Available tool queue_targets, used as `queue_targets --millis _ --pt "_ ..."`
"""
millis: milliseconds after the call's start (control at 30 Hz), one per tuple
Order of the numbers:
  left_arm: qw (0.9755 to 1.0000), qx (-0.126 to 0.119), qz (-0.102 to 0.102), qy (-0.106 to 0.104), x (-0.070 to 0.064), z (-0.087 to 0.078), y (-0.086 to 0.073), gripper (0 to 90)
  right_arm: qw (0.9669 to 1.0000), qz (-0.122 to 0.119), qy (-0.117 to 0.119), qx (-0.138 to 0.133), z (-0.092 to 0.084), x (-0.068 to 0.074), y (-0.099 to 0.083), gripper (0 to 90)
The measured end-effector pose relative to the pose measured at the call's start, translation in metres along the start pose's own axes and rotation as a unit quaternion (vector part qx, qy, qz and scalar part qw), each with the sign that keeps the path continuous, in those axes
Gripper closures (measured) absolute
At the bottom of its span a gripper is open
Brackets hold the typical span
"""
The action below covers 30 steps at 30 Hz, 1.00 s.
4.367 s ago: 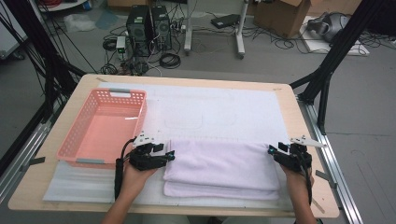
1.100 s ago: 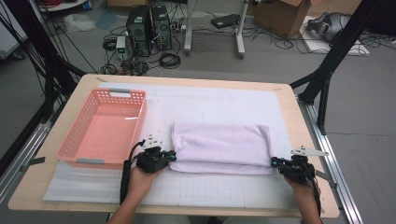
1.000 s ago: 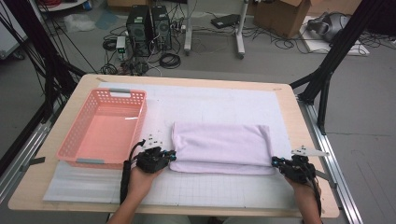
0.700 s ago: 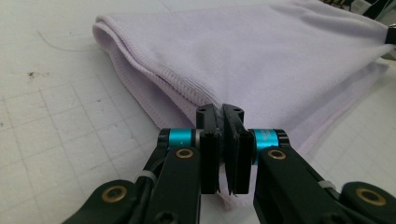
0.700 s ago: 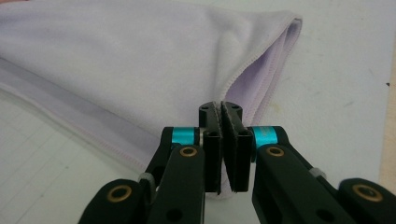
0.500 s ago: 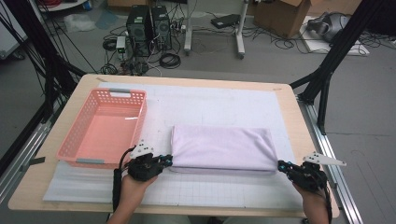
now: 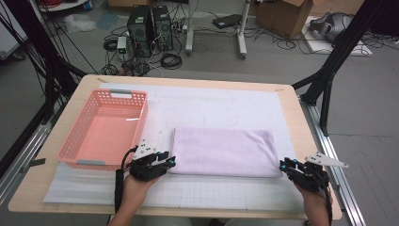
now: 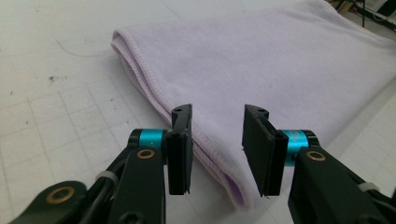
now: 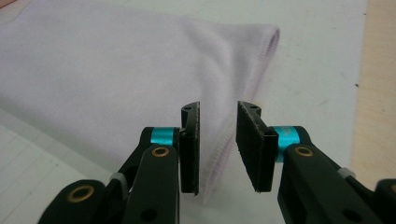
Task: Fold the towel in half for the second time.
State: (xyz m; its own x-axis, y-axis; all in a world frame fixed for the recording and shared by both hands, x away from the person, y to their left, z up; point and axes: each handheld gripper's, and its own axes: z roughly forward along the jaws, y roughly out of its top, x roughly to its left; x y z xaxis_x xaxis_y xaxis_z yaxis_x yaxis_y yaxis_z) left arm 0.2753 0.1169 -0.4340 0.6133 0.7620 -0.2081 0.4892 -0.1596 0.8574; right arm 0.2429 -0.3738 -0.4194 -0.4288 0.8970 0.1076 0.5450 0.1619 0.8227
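Two grippers sit low in the high view: our left gripper at the lower left corner of the towel, our right gripper at its lower right corner. Both have just been opening. In the gripper views the jaws stand partly apart with a towel corner between them, and the pads do not press it. We see the folded lilac towel flat on the white mat, in the middle of the frame. Farther left stands a pink basket.
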Motion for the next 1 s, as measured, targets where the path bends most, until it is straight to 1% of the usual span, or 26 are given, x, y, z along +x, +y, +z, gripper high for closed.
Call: queue_targets --millis 133,167,200,300,333,400,433,533,567,600,667,733,800,833,867,933,1000 --pt "1.0 0.005 0.003 0.003 0.003 0.01 0.002 69.0 0.9997 -0.015 0.017 0.011 0.016 0.004 0.003 72.3" --pt "0.9999 0.008 0.004 0.005 0.003 0.013 0.002 70.5 0.9995 -0.015 0.022 0.018 0.021 0.005 0.004 72.3" --pt "0.9999 0.012 0.002 0.004 0.003 0.016 0.001 70.9 0.9993 -0.016 0.023 0.025 0.025 0.005 0.003 72.5" --pt "0.9994 0.031 0.011 0.003 0.0 0.022 -0.001 70.8 0.9984 -0.023 0.019 0.049 0.035 0.004 -0.001 73.2" --pt "0.9993 0.035 0.012 0.004 -0.001 0.023 -0.002 70.4 0.9981 -0.024 0.017 0.055 0.036 0.003 -0.003 73.5" --pt "0.9991 0.041 0.012 0.003 -0.001 0.024 -0.003 69.0 0.9982 -0.019 0.017 0.055 0.035 -0.001 -0.005 74.1" --pt "0.9989 0.044 0.017 0.004 -0.002 0.024 -0.003 68.8 0.9981 -0.023 0.012 0.055 0.034 -0.001 -0.005 74.3" --pt "0.9988 0.046 0.015 0.0 -0.001 0.022 -0.005 68.4 0.9975 -0.038 -0.005 0.059 0.029 -0.001 -0.006 74.3" --pt "0.9989 0.045 0.014 0.0 0.0 0.022 -0.005 68.4 0.9974 -0.041 -0.008 0.059 0.028 -0.002 -0.007 74.1" --pt "0.9989 0.045 0.012 0.0 0.001 0.021 -0.006 68.4 0.9976 -0.034 -0.009 0.059 0.026 -0.003 -0.008 73.7" --pt "0.9992 0.039 0.008 0.001 0.002 0.018 -0.006 67.5 0.998 -0.025 -0.01 0.057 0.022 -0.006 -0.009 71.9" --pt "0.9997 0.026 0.006 0.001 0.003 0.013 -0.005 62.8 0.9985 -0.021 -0.009 0.049 0.017 -0.007 -0.01 69.1" --pt "0.9999 0.012 0.006 -0.008 0.004 0.01 -0.004 58.6 0.9991 -0.019 -0.011 0.037 0.01 -0.007 -0.01 64.8" --pt "0.9999 0.012 0.006 -0.008 0.004 0.01 -0.004 56.5 0.9993 -0.02 -0.01 0.031 0.008 -0.007 -0.01 63.1" --pt "0.9999 -0.002 0.007 -0.015 0.004 0.007 -0.003 53.1 0.9994 -0.021 -0.009 0.026 0.006 -0.007 -0.01 61.4" --pt "0.9997 -0.011 0.007 -0.021 0.004 0.005 -0.001 47.2 0.9996 -0.021 -0.01 0.013 0.001 -0.007 -0.009 56.0" --pt "0.9993 -0.022 0.014 -0.028 0.002 0.004 0.0 40.5 0.9998 -0.015 -0.011 0.001 -0.002 -0.008 -0.008 48.7"
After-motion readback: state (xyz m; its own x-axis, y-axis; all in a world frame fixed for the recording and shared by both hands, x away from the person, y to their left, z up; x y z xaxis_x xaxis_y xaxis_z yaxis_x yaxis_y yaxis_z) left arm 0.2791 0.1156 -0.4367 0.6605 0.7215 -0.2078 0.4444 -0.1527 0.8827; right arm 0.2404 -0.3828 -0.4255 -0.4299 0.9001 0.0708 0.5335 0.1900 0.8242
